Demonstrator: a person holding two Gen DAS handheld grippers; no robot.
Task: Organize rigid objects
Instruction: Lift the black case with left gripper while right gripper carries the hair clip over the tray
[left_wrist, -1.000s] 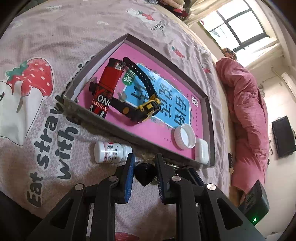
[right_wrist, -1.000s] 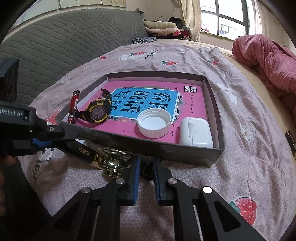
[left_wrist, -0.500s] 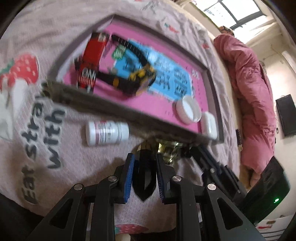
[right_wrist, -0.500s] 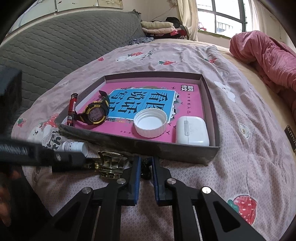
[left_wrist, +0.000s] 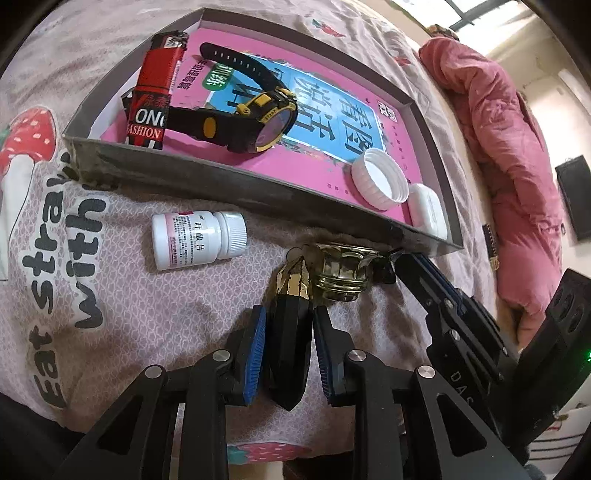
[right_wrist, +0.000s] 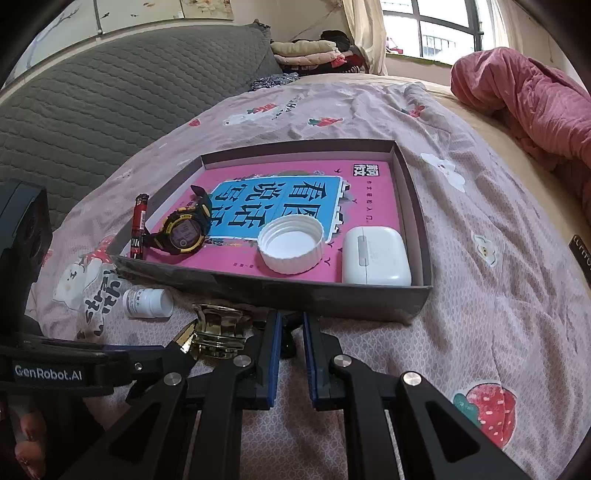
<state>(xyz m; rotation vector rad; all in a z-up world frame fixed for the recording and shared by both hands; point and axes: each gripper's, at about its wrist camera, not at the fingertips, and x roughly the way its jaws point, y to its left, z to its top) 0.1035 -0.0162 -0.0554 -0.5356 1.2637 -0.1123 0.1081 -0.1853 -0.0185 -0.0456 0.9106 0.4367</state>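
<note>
A grey box lid (left_wrist: 236, 192) with a pink book in it holds a red lighter (left_wrist: 153, 96), a black-and-yellow watch (left_wrist: 255, 114), a white cap (left_wrist: 380, 181) and a white earbud case (left_wrist: 428, 216). My left gripper (left_wrist: 288, 325) is shut on a black, gold-tipped faceted piece (left_wrist: 290, 332) lying on the bedsheet beside a gold ornate cap (left_wrist: 343, 273). My right gripper (right_wrist: 290, 332) is shut on a small dark part (right_wrist: 287, 341) next to the gold cap (right_wrist: 219, 332), just in front of the box wall (right_wrist: 332, 295).
A white pill bottle (left_wrist: 197, 240) lies on its side on the sheet left of the gold cap; it also shows in the right wrist view (right_wrist: 147, 302). A pink quilt (right_wrist: 524, 110) lies at the far right, a grey headboard (right_wrist: 110, 96) at the back left.
The left wrist view has dropped lower and closer to the sheet, and the black gold-tipped piece now lies fully between the left fingers. The right gripper has barely moved.
</note>
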